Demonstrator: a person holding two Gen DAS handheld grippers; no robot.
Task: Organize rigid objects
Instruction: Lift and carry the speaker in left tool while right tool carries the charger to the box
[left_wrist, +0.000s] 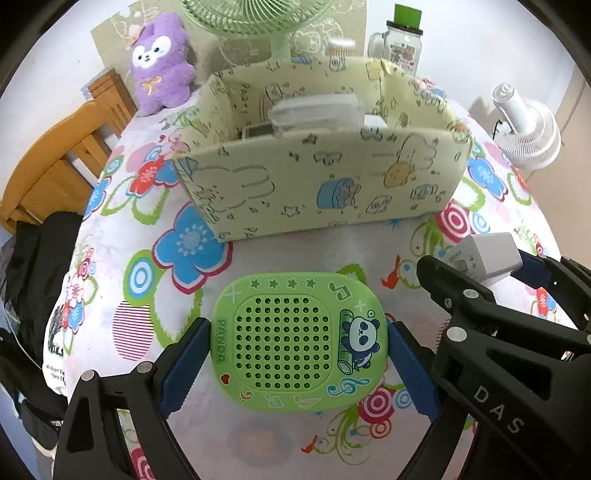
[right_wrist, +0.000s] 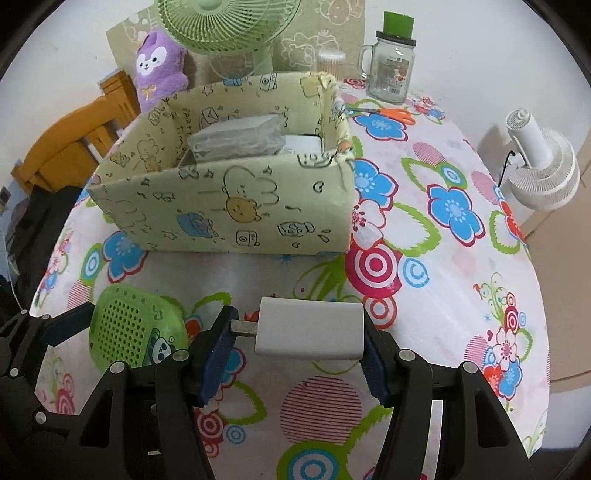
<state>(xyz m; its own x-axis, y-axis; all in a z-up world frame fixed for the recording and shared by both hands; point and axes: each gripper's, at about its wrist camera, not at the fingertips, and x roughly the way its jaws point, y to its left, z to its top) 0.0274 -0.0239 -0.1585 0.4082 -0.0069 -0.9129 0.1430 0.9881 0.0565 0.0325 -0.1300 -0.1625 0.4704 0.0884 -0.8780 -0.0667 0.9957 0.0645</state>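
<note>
While clamped in the left gripper (left_wrist: 299, 354), green case (left_wrist: 299, 341) reads "PANDA", right gripper (right_wrist: 295, 343) holding white charger (right_wrist: 310, 328), "DAS" on its arm.

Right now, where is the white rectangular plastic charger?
The white rectangular plastic charger is clamped in the right gripper, in front of the yellow-green cartoon-print box, right of the green panda case.

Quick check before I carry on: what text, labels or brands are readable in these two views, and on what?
"PANDA": green case, along its left edge.
"DAS": right gripper's arm, seen from the left wrist.
"PARTY TIME", roughly: inside wall of the box; small, not certain.
Jar label: too small to read.
White charger label: blurred.
Black print at the tablecloth edge: cut off, unreadable.
</note>
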